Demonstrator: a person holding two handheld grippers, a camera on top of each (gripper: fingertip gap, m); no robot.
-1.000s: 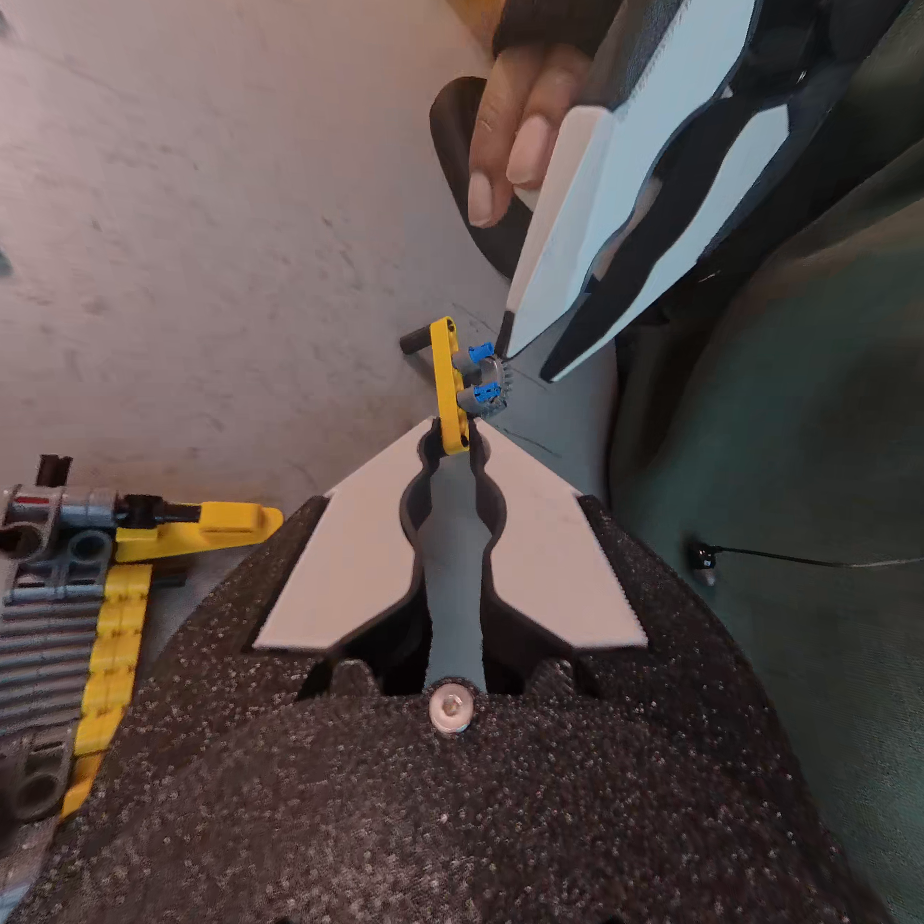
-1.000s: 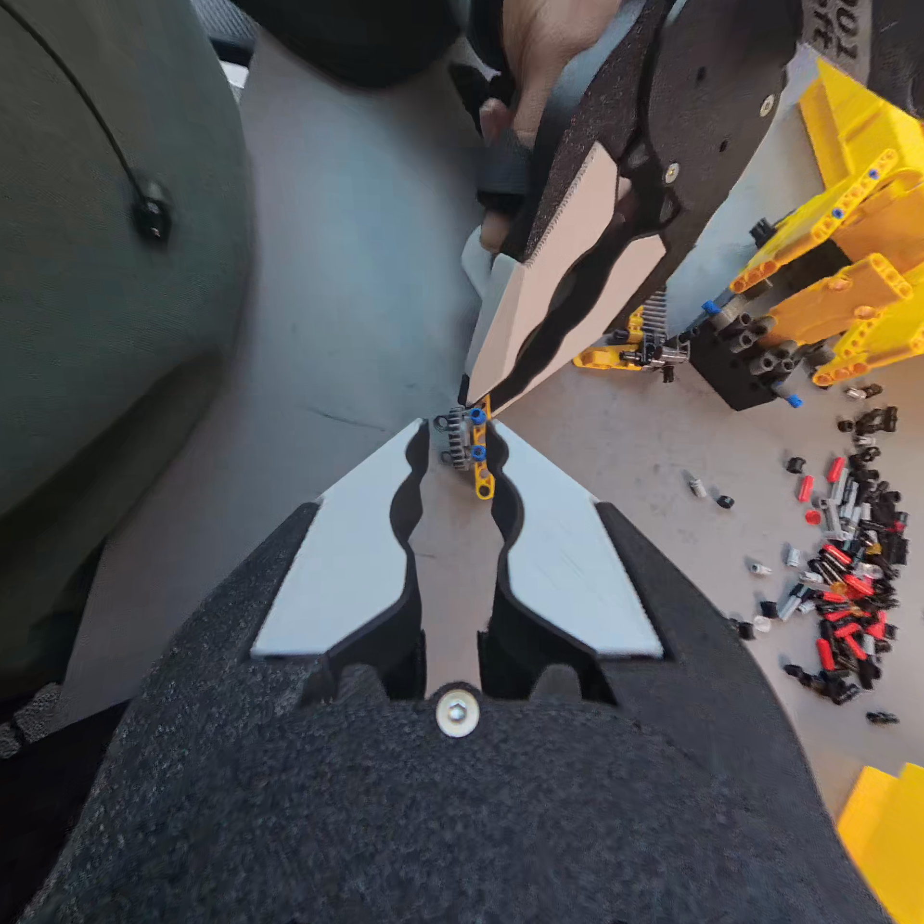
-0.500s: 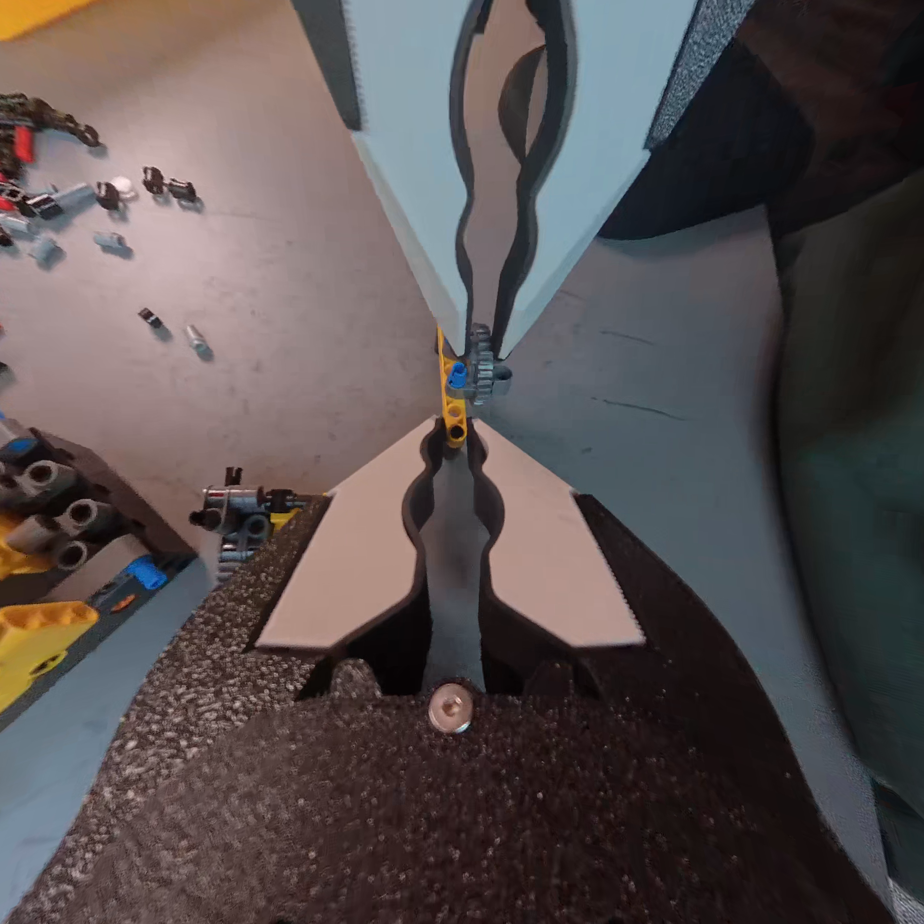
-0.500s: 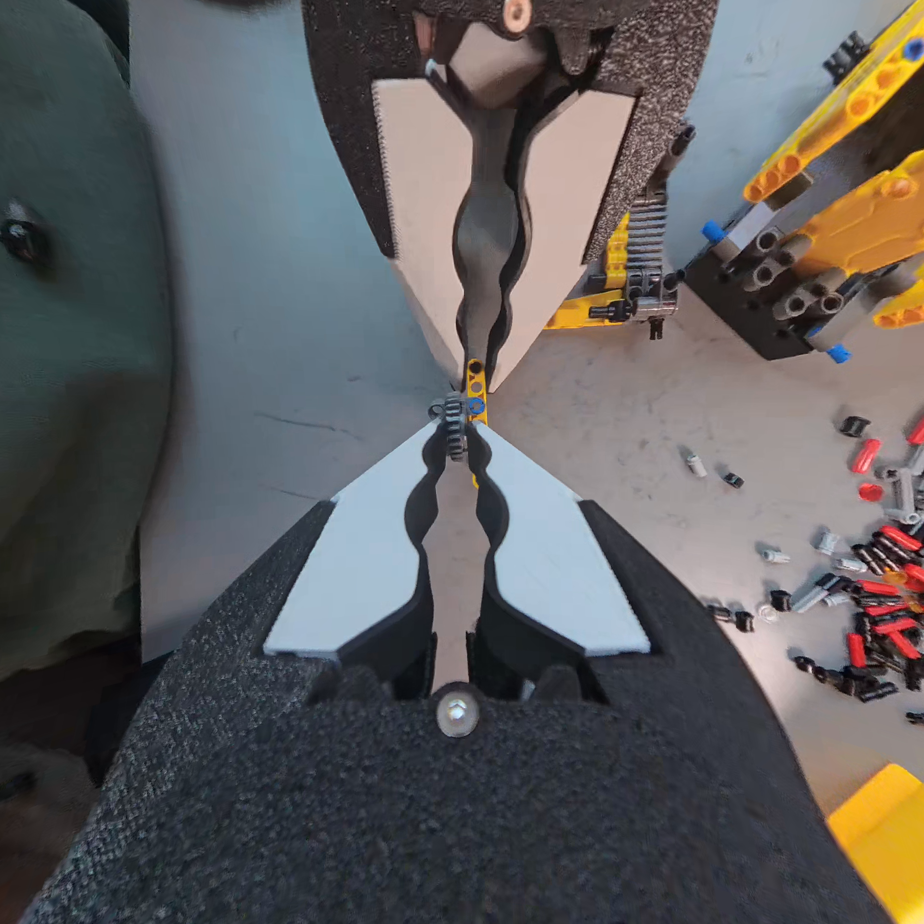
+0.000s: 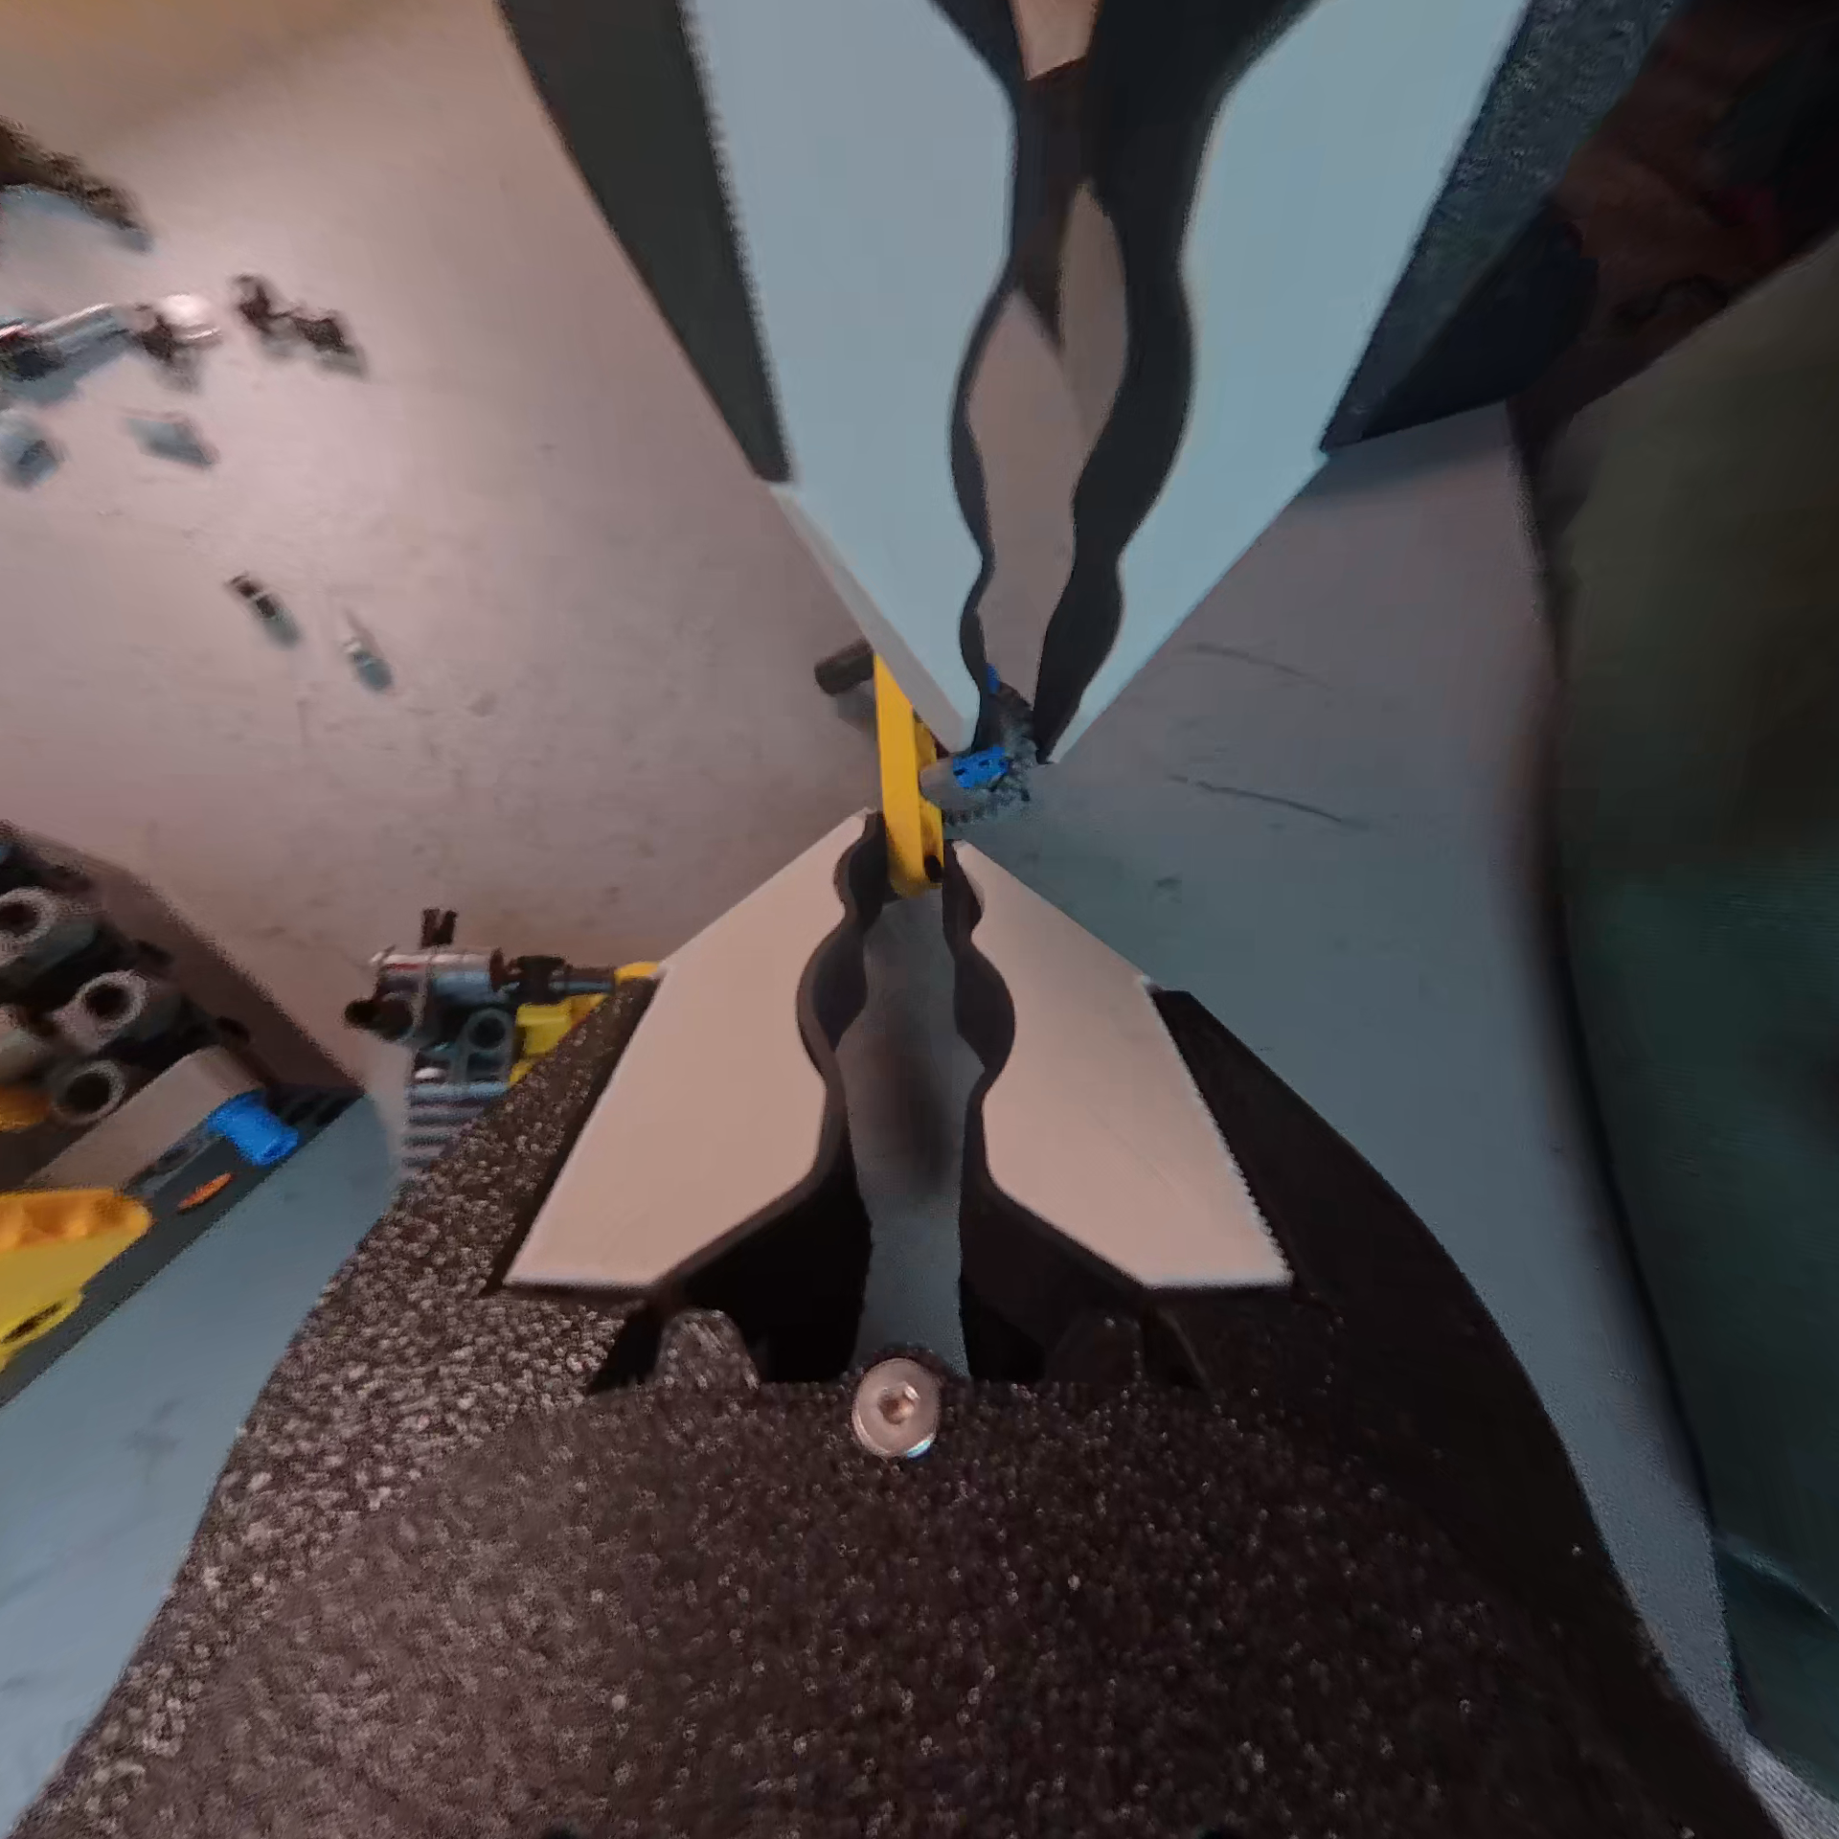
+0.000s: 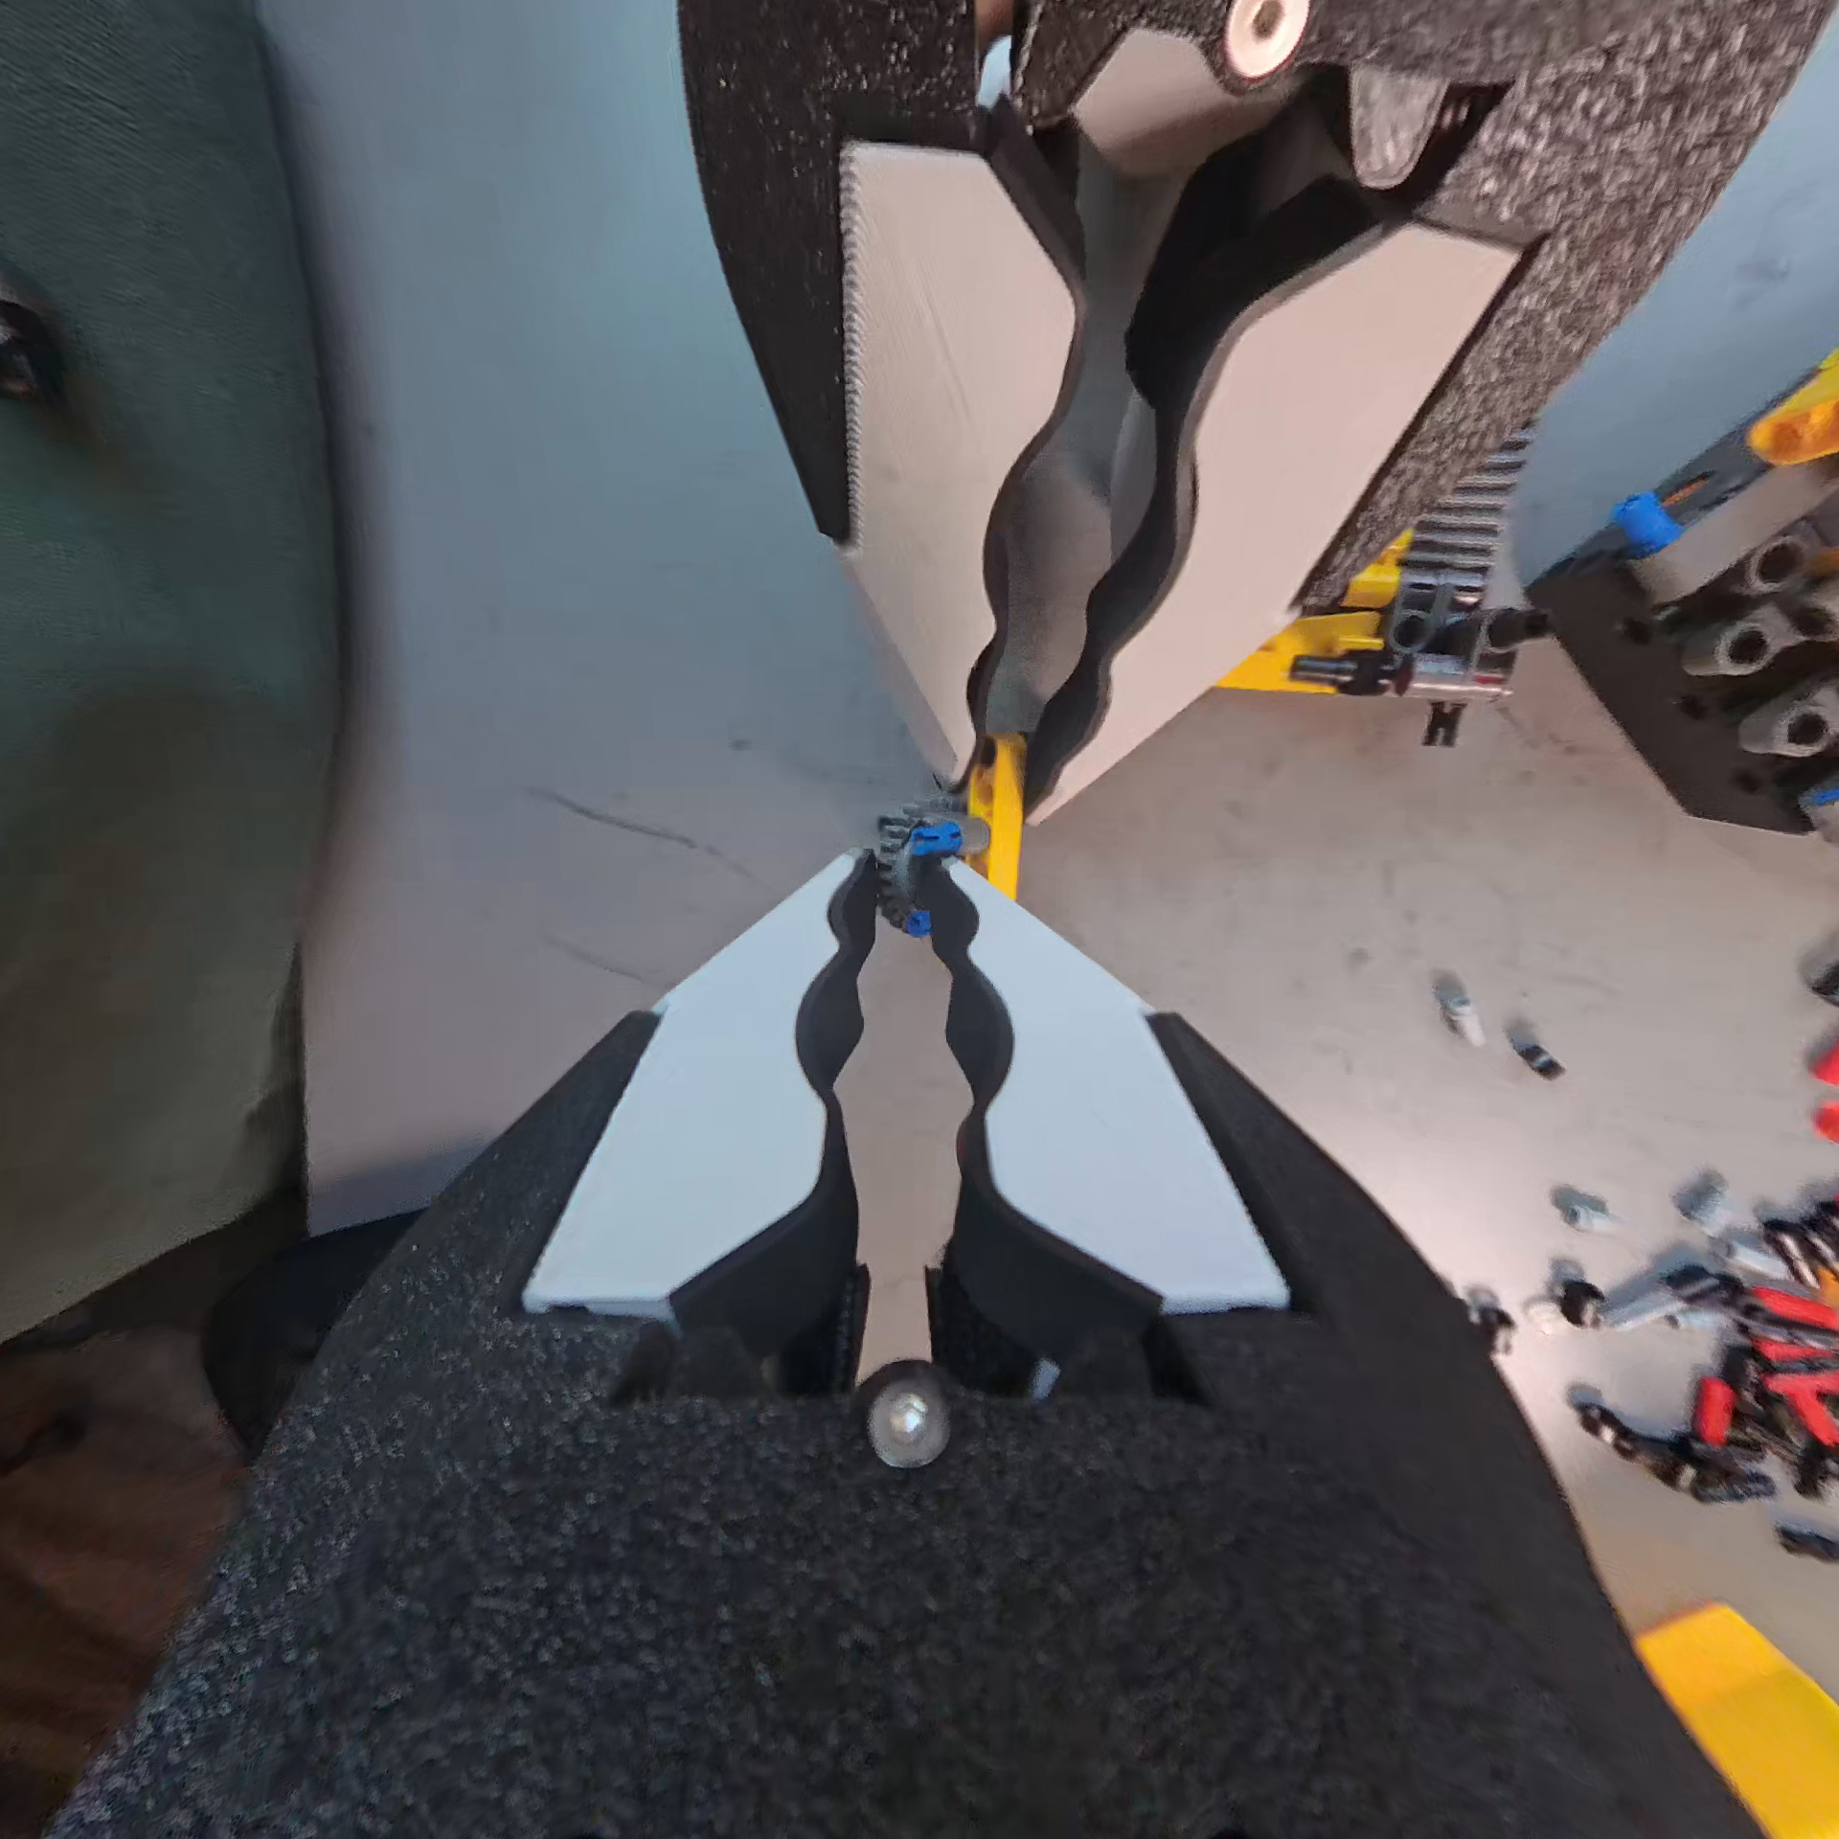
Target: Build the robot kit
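The left gripper (image 5: 911,846) is clamped on the lower end of a yellow beam (image 5: 901,771), its tips pinched together around it. Opposite it, tip to tip, the right gripper (image 6: 906,881) is closed on a dark gear (image 6: 901,866) that sits on the beam's side with blue pins (image 6: 935,838). Both are held above a grey table (image 5: 498,498).

In the left wrist view the gear (image 5: 1005,756) is mostly hidden behind the right gripper's (image 5: 1010,736) fingertips, and a black stub beside the beam's top end is too blurred to identify. In the right wrist view only a short stretch of the beam (image 6: 1000,811) shows below the left gripper (image 6: 995,761).

Left of the beam in the left wrist view, a grey and yellow toy assembly (image 5: 478,1005) lies on the table, partly covered by the gripper body. Farther left, a black block with grey tubes (image 5: 70,1005) is cut off by the frame edge. Small loose parts (image 5: 179,338) beyond are smeared by motion. To the right of the beam, green cloth (image 5: 1712,896) fills the edge.
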